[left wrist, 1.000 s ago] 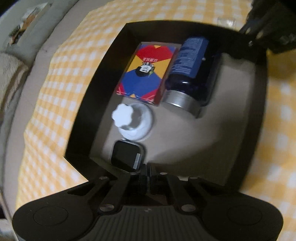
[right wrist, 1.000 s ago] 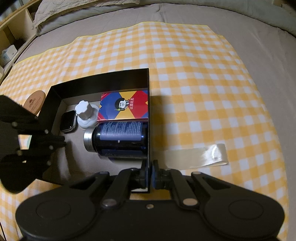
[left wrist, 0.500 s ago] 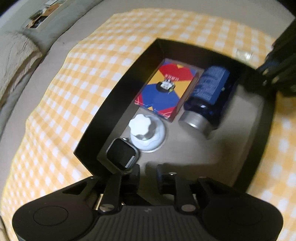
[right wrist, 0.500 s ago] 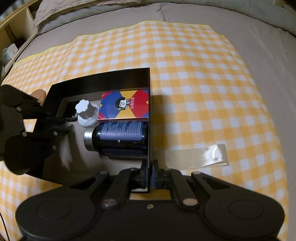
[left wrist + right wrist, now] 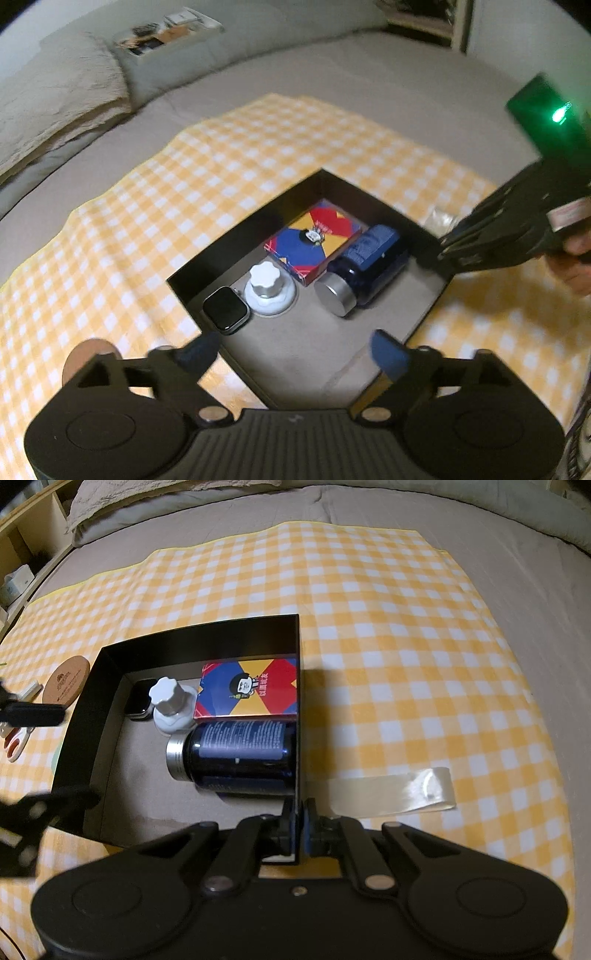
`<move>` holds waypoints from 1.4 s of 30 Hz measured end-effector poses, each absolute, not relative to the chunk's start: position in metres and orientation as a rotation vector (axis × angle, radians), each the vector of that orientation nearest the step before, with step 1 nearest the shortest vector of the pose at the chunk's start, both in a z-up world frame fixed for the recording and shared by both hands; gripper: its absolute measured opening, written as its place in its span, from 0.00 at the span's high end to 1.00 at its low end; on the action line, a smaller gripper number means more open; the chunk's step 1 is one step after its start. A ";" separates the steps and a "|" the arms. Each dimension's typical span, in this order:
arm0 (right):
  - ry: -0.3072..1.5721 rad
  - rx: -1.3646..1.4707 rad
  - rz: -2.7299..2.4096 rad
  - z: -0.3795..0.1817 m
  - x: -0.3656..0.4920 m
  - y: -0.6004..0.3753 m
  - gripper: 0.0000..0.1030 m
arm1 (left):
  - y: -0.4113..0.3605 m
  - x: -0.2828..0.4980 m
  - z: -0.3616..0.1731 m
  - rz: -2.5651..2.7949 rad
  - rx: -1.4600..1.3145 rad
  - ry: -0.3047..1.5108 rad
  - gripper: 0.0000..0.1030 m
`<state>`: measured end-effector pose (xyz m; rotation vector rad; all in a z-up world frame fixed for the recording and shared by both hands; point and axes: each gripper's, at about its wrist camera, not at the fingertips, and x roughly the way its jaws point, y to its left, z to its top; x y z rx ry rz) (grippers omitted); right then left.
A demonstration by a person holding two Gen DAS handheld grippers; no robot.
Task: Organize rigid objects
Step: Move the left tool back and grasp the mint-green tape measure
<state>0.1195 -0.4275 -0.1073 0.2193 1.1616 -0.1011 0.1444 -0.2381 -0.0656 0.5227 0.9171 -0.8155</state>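
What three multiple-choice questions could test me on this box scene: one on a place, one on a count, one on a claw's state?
1. Where does the smartwatch lie?
A. On the cloth outside the box
B. In the black box, beside the white knob
C. On top of the blue bottle

2. How many things lie in the box?
A. Two
B. Four
C. Six

3. How is the left claw?
A. Open, holding nothing
B. Shut on the watch
C. Shut on the box wall

Answers:
1 B: the watch sits in the box corner next to the knob.
2 B: watch, knob, card box, bottle.
3 A: its blue fingers stand wide apart.
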 end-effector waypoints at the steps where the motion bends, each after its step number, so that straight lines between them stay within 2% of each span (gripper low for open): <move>1: 1.162 0.218 -0.102 -0.107 0.119 -0.428 0.95 | -0.235 0.143 -0.064 -0.810 0.506 0.920 0.09; 8: 1.163 0.217 -0.102 -0.108 0.120 -0.426 0.95 | -0.203 0.130 -0.049 -0.755 0.384 0.901 0.00; 19: 1.164 0.216 -0.103 -0.109 0.120 -0.426 0.95 | -0.150 0.128 -0.054 -0.615 0.281 0.877 0.00; 28: 1.164 0.211 -0.106 -0.109 0.120 -0.426 0.95 | -0.132 0.148 -0.087 -0.519 0.280 0.850 0.00; 33: 1.164 0.222 -0.106 -0.110 0.119 -0.431 0.96 | -0.137 0.153 -0.110 -0.526 0.290 0.895 0.00; 35: 1.165 0.226 -0.106 -0.111 0.119 -0.434 0.96 | -0.139 0.154 -0.117 -0.525 0.282 0.903 0.02; 39: 1.165 0.225 -0.107 -0.110 0.119 -0.434 0.96 | -0.138 0.161 -0.129 -0.507 0.259 0.917 0.17; 42: 1.166 0.225 -0.108 -0.111 0.119 -0.435 0.95 | -0.135 0.168 -0.137 -0.479 0.255 0.918 0.21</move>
